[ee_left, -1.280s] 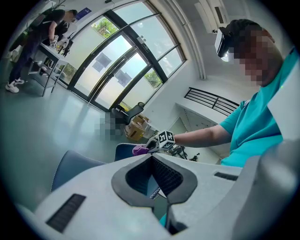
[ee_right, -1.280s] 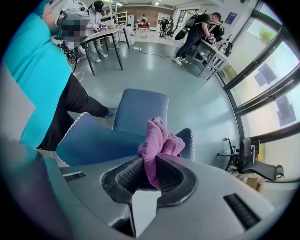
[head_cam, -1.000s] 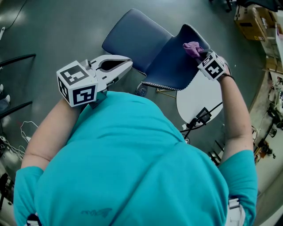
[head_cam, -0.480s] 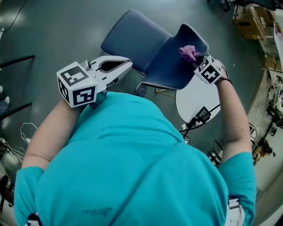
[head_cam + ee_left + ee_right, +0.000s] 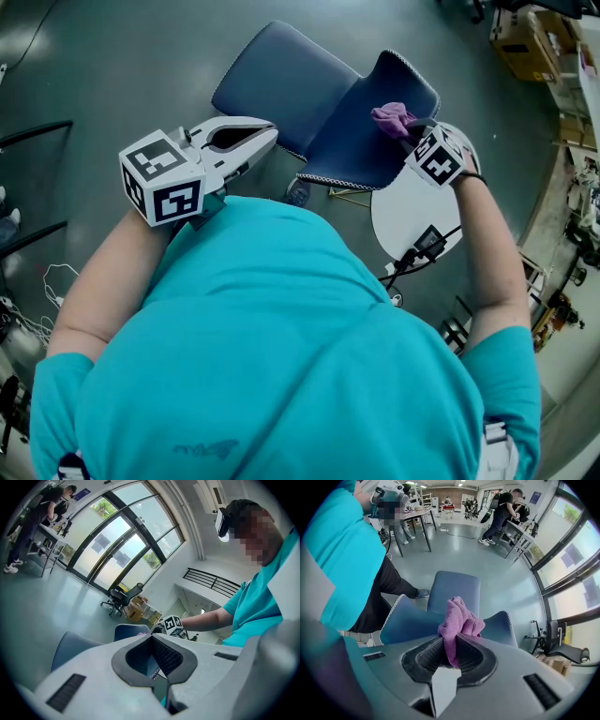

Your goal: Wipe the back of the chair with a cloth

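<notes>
R gripper [image 5: 409, 129] is clamped on the purple cloth [image 5: 391, 115]. In the right gripper view the jaws pinch a fold of the cloth [image 5: 459, 619] and the rest bunches out past the tips. The cloth sits on the chair [image 5: 281, 80] back [image 5: 356, 136], upper part, near its stitched rim. I can't confirm how hard it presses. The blue seat [image 5: 454, 588] lies beyond the back [image 5: 410, 623] from this cam.

L gripper [image 5: 264, 139] hangs off to the left, just beside the seat's near corner, well apart from the cloth. Its jaws [image 5: 152, 637] meet at the tips w/ nothing between them. A white round table [image 5: 412, 214] sits under my R forearm, next to the chair.
</notes>
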`<state>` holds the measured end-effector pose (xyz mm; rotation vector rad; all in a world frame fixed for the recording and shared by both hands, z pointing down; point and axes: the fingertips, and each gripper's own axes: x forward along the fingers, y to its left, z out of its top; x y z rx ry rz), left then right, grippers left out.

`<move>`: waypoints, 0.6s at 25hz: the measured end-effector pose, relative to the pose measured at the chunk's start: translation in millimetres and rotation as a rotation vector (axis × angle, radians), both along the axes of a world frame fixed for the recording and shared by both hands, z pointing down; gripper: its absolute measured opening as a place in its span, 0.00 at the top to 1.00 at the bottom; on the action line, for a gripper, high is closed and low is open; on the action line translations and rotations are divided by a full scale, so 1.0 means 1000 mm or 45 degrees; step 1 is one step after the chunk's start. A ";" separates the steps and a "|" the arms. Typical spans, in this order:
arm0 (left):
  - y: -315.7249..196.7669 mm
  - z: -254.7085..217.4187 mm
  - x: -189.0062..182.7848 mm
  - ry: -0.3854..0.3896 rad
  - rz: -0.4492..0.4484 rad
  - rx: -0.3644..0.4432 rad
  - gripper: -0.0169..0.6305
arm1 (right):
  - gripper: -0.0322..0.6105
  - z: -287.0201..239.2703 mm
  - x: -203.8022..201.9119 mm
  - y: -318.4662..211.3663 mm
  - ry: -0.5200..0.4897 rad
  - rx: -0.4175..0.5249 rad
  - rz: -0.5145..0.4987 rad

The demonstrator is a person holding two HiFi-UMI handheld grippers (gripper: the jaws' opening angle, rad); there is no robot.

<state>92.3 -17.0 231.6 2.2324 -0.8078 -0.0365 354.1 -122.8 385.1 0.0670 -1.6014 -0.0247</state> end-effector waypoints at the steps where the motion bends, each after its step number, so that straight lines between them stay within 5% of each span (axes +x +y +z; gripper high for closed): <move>1: 0.000 0.001 0.000 -0.008 -0.002 0.004 0.98 | 0.86 0.000 0.000 0.002 -0.002 -0.002 -0.001; 15: -0.016 0.019 -0.012 -0.088 -0.031 0.016 0.98 | 0.86 0.001 -0.005 0.034 -0.033 -0.047 -0.018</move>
